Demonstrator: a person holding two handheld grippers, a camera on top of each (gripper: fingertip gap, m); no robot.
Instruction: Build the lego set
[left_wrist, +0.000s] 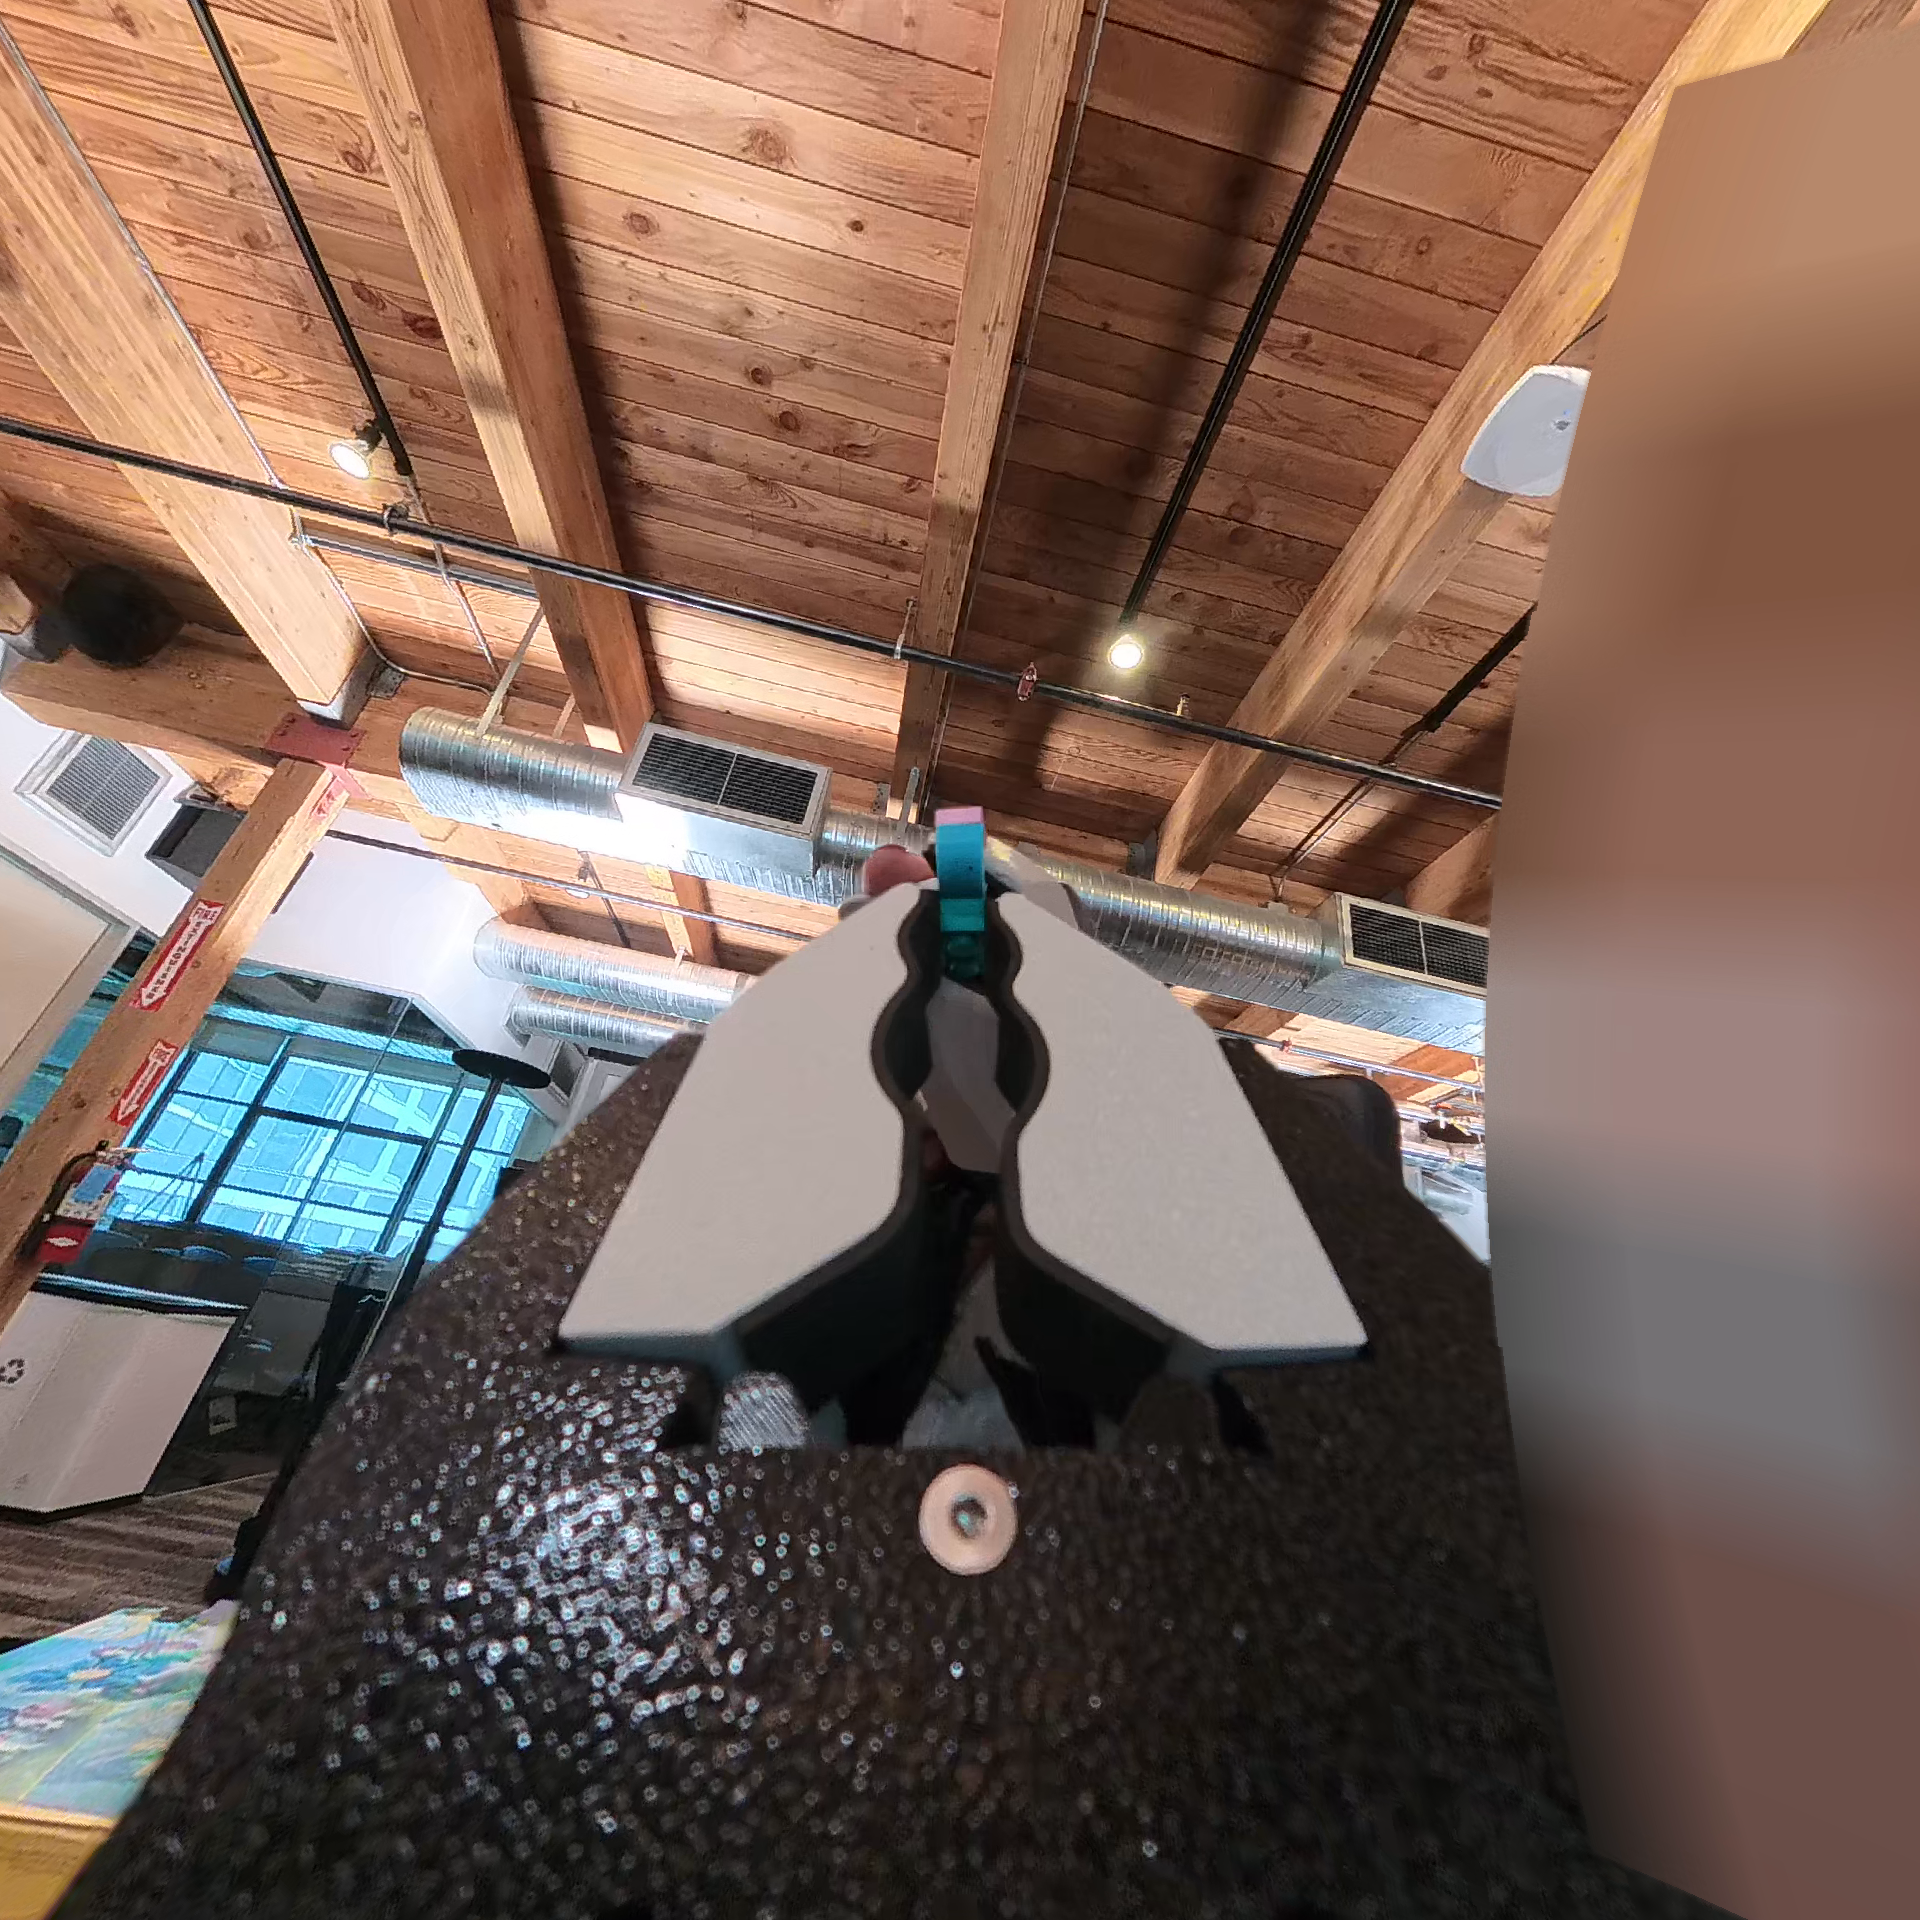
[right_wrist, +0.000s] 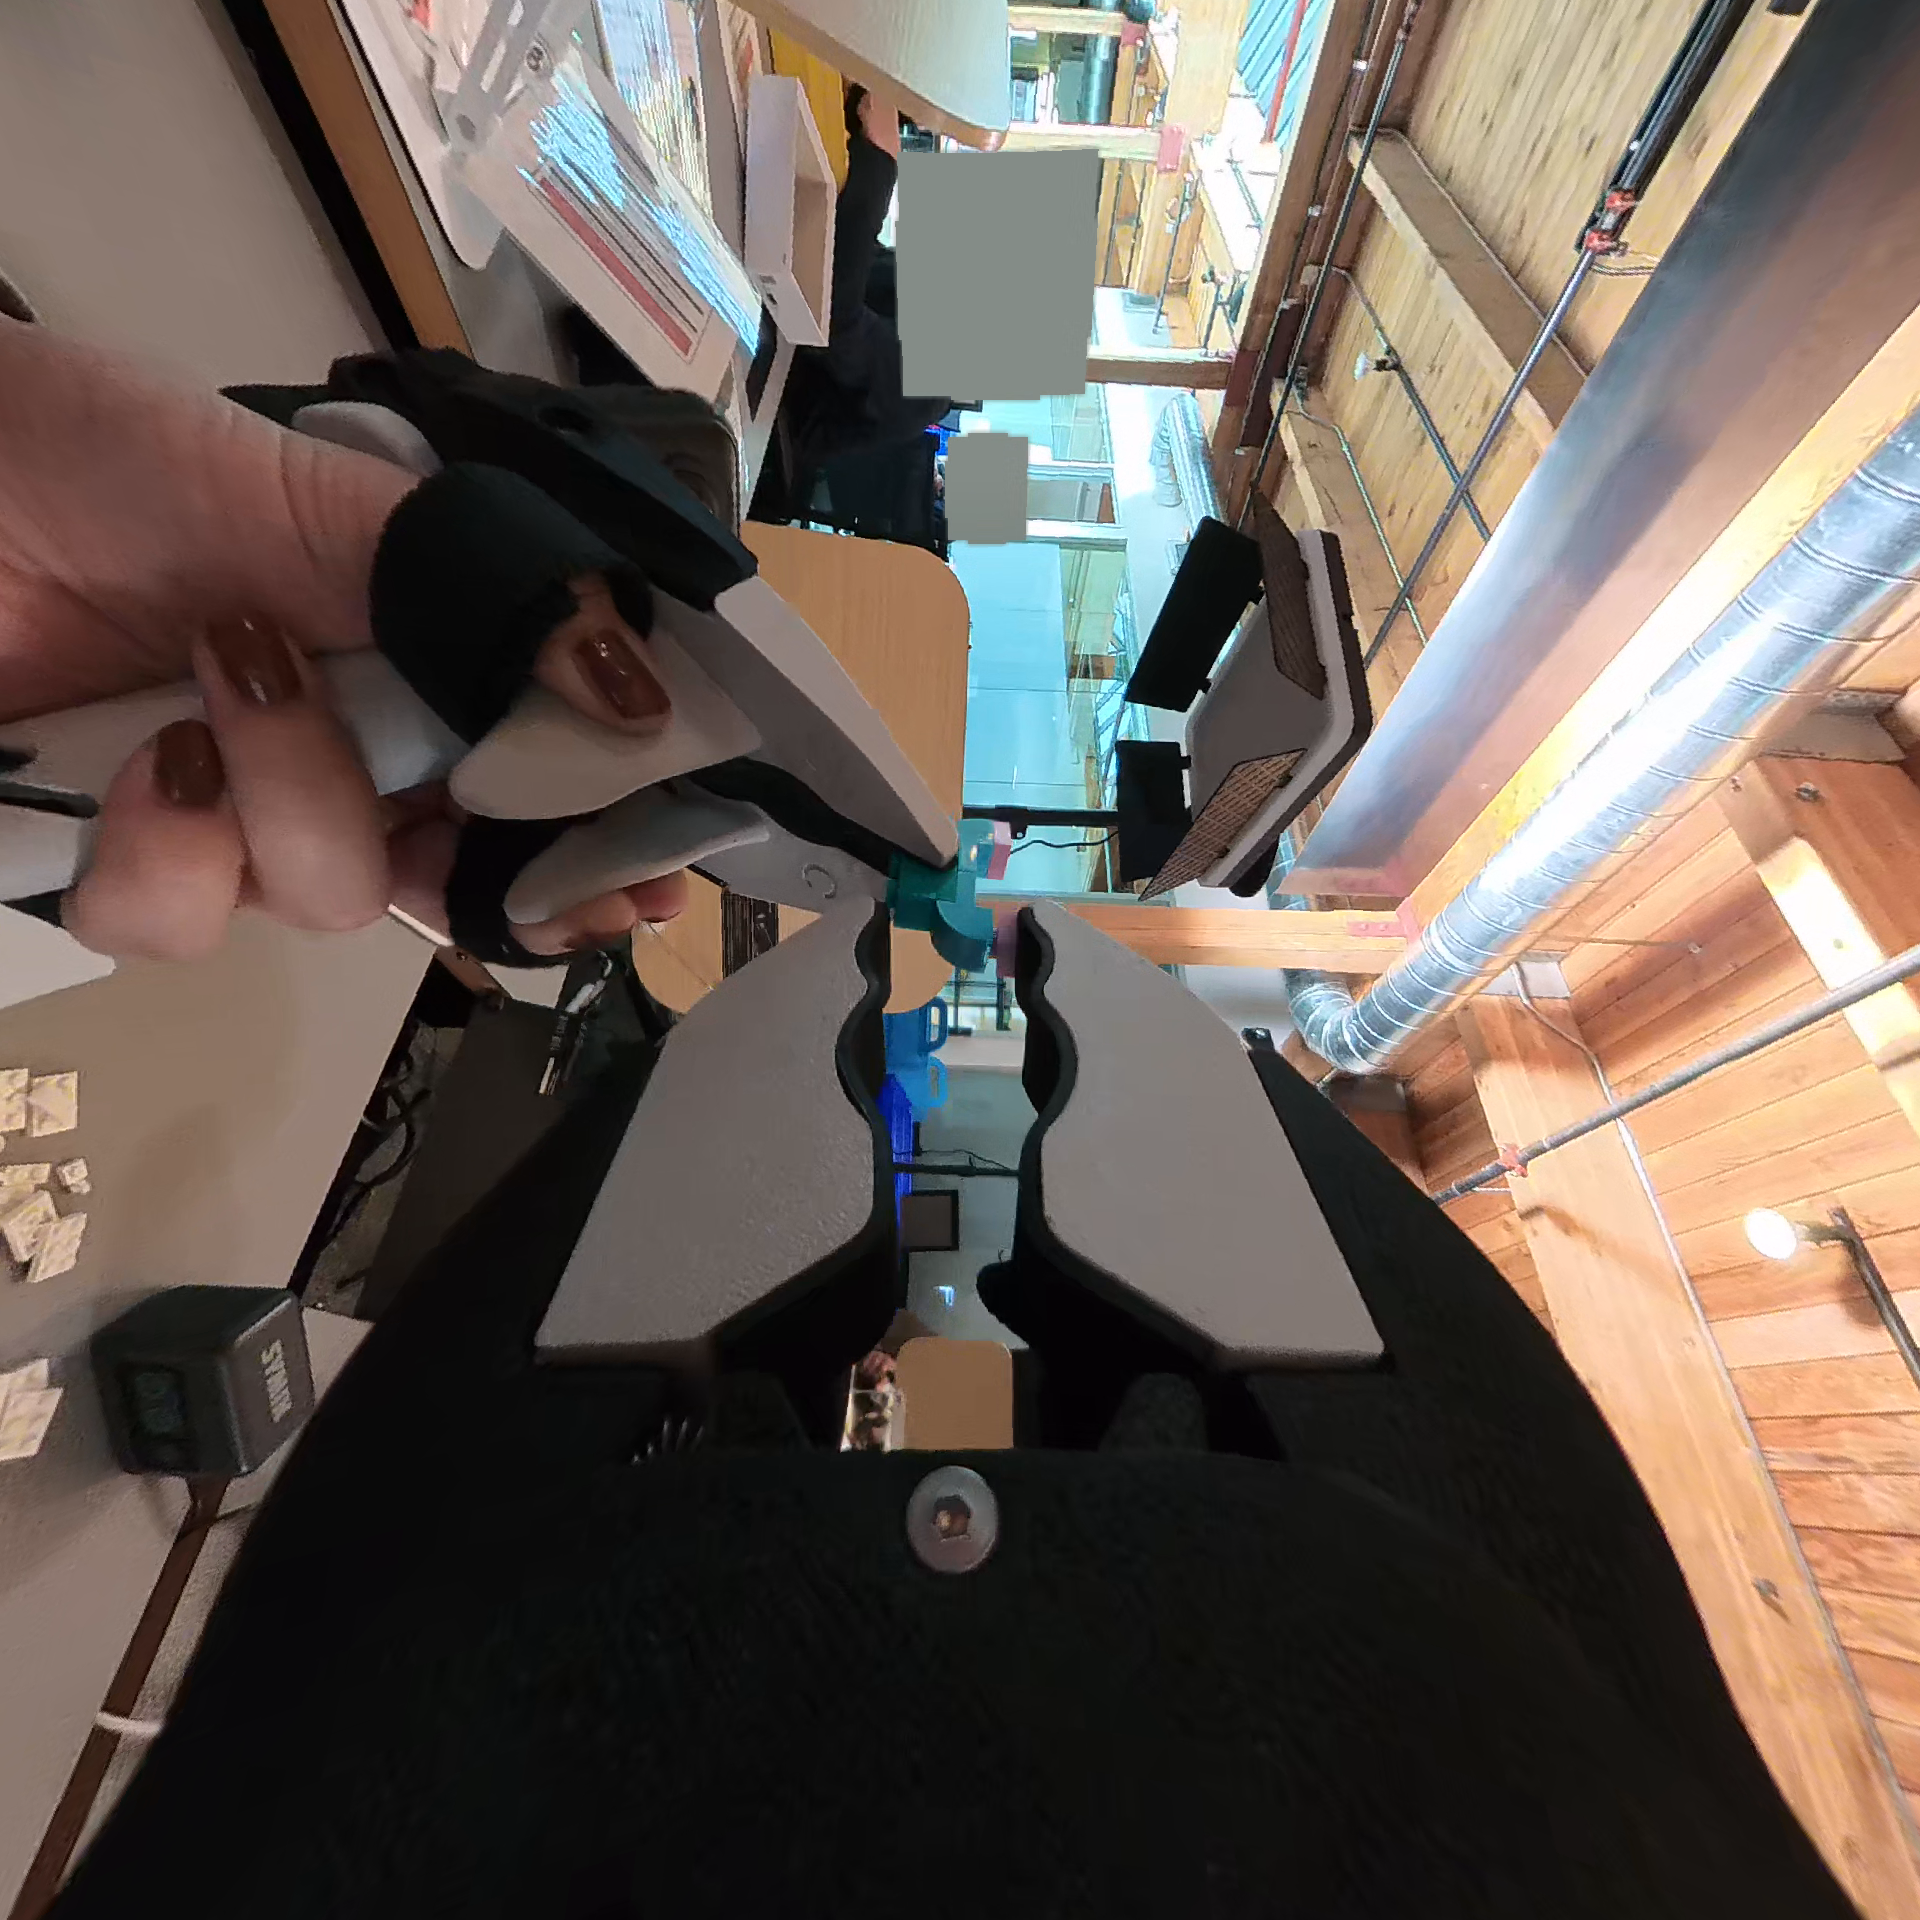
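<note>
My left gripper (left_wrist: 956, 906) points up at the wooden ceiling and is shut on a small teal lego assembly (left_wrist: 958, 883) with a pink piece on its top. In the right wrist view a hand holds that left gripper (right_wrist: 920, 854), which comes in from the left and clamps the teal lego assembly (right_wrist: 940, 899), whose pink piece (right_wrist: 1000, 847) is on the far side. My right gripper (right_wrist: 951, 925) is open. Its fingertips stand on either side of the free end of the teal assembly, and I see no contact.
A white table (right_wrist: 187, 1091) runs along the left with several small white pieces (right_wrist: 42, 1174) and a black box-shaped device (right_wrist: 203, 1382). A colourful booklet (left_wrist: 73, 1704) shows at the lower left. A person in dark clothes (right_wrist: 852, 312) and monitors are farther off. My two grippers' fingertips are within a few centimetres of each other.
</note>
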